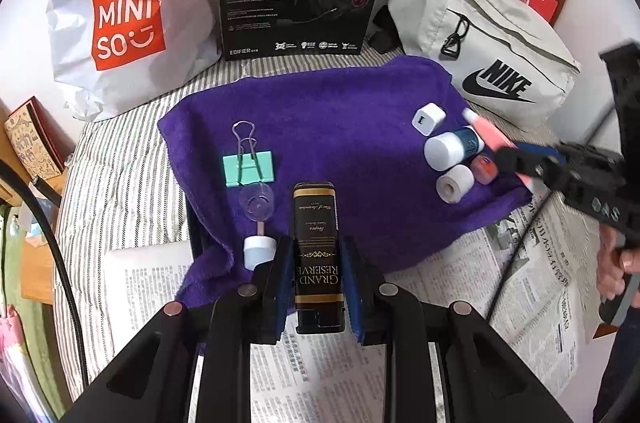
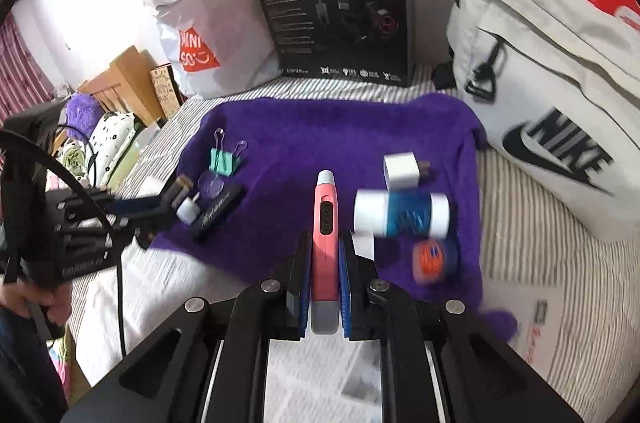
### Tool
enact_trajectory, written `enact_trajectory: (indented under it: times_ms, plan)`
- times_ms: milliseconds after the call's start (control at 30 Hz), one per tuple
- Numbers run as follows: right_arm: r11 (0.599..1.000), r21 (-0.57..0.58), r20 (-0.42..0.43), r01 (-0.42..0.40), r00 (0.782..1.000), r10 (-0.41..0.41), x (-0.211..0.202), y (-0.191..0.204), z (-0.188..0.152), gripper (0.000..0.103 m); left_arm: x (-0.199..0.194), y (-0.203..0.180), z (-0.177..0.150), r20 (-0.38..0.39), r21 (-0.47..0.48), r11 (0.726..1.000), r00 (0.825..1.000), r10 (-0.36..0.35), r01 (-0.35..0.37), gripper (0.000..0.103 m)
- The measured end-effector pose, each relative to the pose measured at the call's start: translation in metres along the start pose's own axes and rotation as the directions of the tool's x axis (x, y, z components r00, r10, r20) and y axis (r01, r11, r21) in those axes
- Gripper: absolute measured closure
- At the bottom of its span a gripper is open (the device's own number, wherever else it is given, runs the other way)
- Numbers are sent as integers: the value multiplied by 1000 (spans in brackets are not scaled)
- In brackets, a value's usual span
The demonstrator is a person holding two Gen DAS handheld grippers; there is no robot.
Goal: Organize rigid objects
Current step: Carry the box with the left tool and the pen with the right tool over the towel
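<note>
Above purple towel (image 1: 320, 111): left gripper (image 1: 316, 275) pinching black box (image 1: 318, 255), right gripper (image 2: 325, 271) pinching pink pen-like tool (image 2: 325, 223); placing both next.

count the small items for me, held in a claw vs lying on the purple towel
held in a claw: 2 (black box in left claw, pink pen in right claw)
lying on the purple towel: 6 (binder clip, clear piece with white cap, charger cube, blue bottle, white roll, orange-blue piece)
total: 8
</note>
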State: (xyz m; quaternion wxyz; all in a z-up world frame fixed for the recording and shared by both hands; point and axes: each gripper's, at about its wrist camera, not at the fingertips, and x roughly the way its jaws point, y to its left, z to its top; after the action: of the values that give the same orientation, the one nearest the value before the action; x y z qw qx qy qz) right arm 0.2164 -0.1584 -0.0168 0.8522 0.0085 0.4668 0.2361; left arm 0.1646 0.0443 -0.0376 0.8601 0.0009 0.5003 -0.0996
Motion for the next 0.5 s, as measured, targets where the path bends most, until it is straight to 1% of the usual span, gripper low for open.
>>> enact_trajectory:
  times_ms: [233, 400, 500]
  plan:
    - [999, 32, -40, 16, 999, -15, 55, 2, 36, 91, 7, 20, 5, -9, -18, 1000, 1000, 9, -10, 80]
    - [998, 5, -92, 59, 994, -58, 90, 8, 41, 91, 13, 29, 8, -20, -21, 1000, 1000, 8, -8, 80]
    - [997, -12, -111, 80, 990, -81, 102, 9, 38, 91, 16, 32, 9, -22, -21, 1000, 1000, 4, -5, 80]
